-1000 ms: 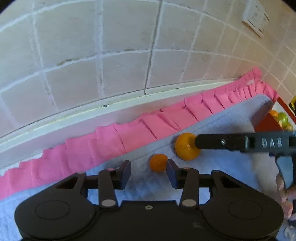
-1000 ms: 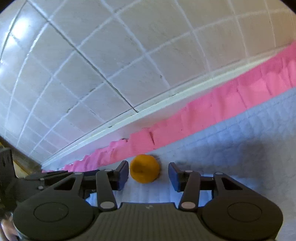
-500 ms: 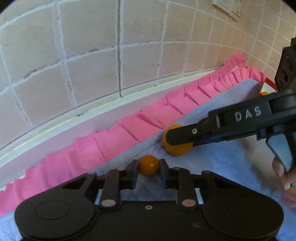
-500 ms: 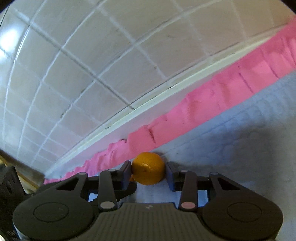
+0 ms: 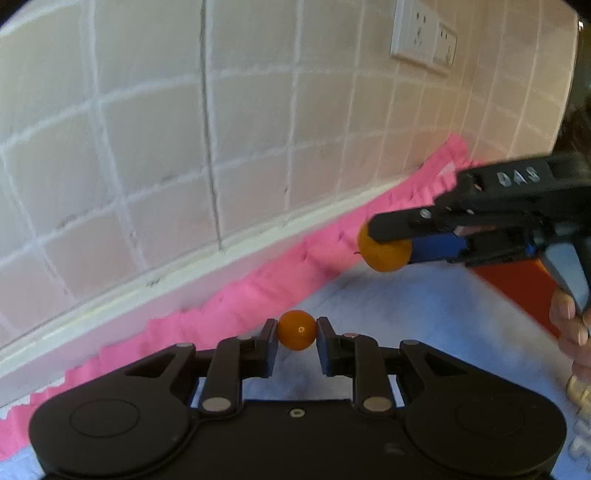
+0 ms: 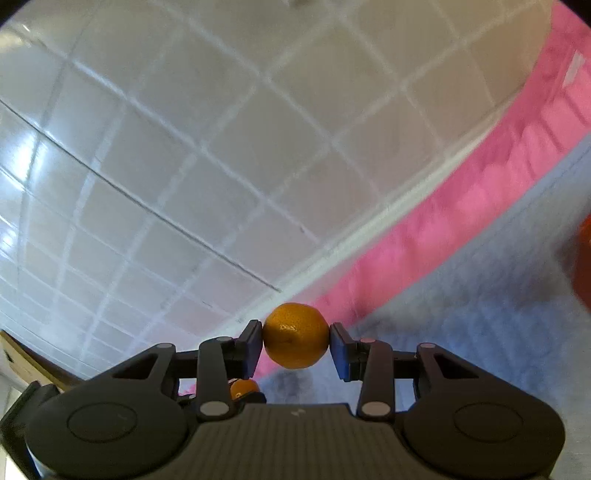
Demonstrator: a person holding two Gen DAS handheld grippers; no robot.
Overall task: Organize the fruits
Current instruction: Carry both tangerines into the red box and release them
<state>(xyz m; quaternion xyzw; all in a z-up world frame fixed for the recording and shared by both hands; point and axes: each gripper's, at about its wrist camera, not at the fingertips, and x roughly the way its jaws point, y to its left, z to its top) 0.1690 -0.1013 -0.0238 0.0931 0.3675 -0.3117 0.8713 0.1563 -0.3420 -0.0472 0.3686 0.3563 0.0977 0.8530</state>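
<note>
In the left wrist view, our left tool (image 5: 297,334) is closed on a small orange fruit (image 5: 297,335), its two pads pressing the fruit's sides, and the fruit hangs clear of the pale blue quilted cloth (image 5: 424,314) that covers the table. Farther off to the right, our right tool (image 5: 391,240) comes in from the side, clamped on a larger orange (image 5: 384,254) that it holds above the cloth, in front of the pink pleated frill (image 5: 258,291). A hand (image 5: 572,325) grips that tool's handle at the right edge, with a red surface (image 5: 513,284) just behind it.

In the right wrist view, the larger orange (image 6: 295,336) sits squeezed between the right tool's (image 6: 295,341) blue pads. Below and behind the left finger we glimpse the small orange fruit (image 6: 243,387).

Beyond the frill rises a tiled wall (image 5: 147,129), and high on the right we see a white socket plate (image 5: 424,35).
</note>
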